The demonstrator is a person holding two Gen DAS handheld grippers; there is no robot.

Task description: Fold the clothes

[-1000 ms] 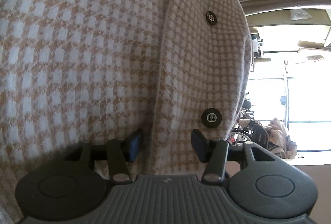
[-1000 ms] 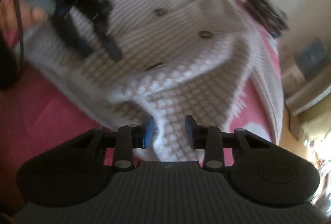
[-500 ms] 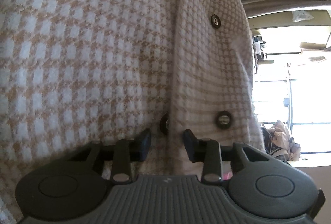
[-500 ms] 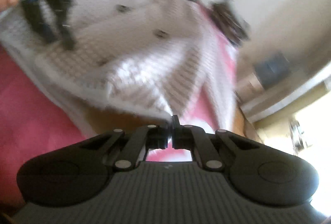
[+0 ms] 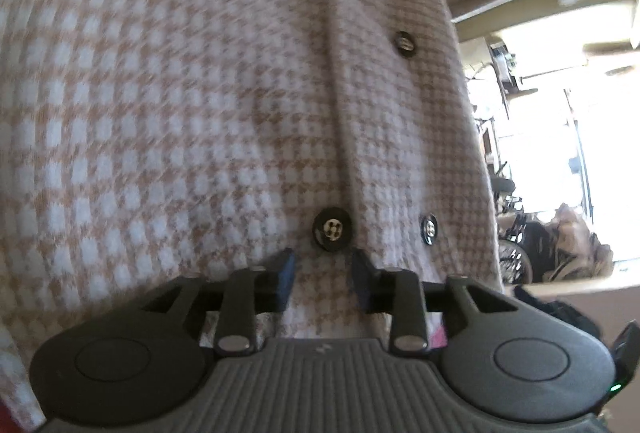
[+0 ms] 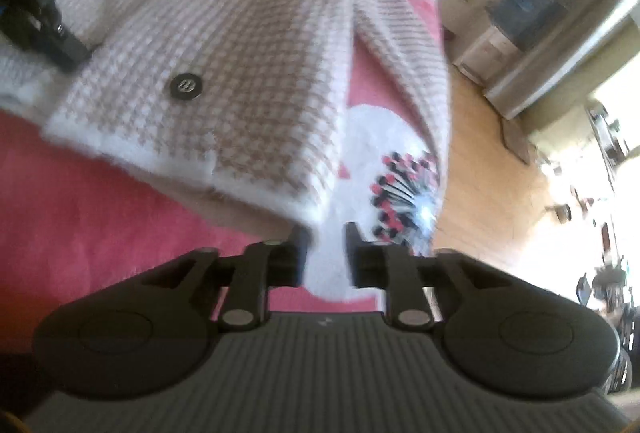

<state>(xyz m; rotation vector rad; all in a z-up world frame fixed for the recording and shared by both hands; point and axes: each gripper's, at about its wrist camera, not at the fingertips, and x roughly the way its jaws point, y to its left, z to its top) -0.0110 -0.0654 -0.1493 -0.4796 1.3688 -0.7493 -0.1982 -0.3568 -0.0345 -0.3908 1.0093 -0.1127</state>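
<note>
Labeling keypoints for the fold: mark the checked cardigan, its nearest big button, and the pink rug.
checked cardigan (image 6: 248, 73): right wrist view, front panel near the hem.
big button (image 5: 332, 229): left wrist view, centre of the button just ahead of the fingertips.
pink rug (image 6: 100, 201): right wrist view, bare patch below the hem.

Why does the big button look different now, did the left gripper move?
Yes. The left gripper slid sideways across the checked jacket: the big button now sits just ahead of its opening jaws.

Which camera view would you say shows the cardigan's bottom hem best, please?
The right wrist view: the cardigan lies on the pink bedspread with its white hem across the frame. The left wrist view shows only close-up fabric and buttons.
</note>
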